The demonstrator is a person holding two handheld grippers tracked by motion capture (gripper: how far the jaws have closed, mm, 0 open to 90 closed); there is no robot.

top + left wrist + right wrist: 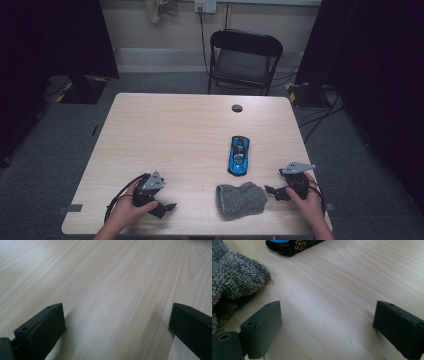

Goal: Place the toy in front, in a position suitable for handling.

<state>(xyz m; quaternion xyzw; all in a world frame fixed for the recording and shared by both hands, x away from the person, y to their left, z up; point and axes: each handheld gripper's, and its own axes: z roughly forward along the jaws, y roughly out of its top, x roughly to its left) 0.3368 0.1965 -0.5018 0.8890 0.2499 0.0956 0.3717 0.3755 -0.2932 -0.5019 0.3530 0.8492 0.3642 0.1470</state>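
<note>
A blue and black toy car [239, 155] lies on the wooden table [175, 130], right of centre. A grey fuzzy cloth [241, 199] sits crumpled near the front edge, just below the car. My right gripper [273, 192] rests low at the cloth's right side, open, with bare wood between its jaws; the right gripper view has the cloth [232, 282] at left and the car's end [292, 246] at top. My left gripper [167, 209] rests at the front left, open over bare table [112, 290].
A black folding chair [243, 59] stands behind the table's far edge. A round cable hole [237, 108] sits near the far edge. Dark curtains hang at both sides, with cables on the floor at right.
</note>
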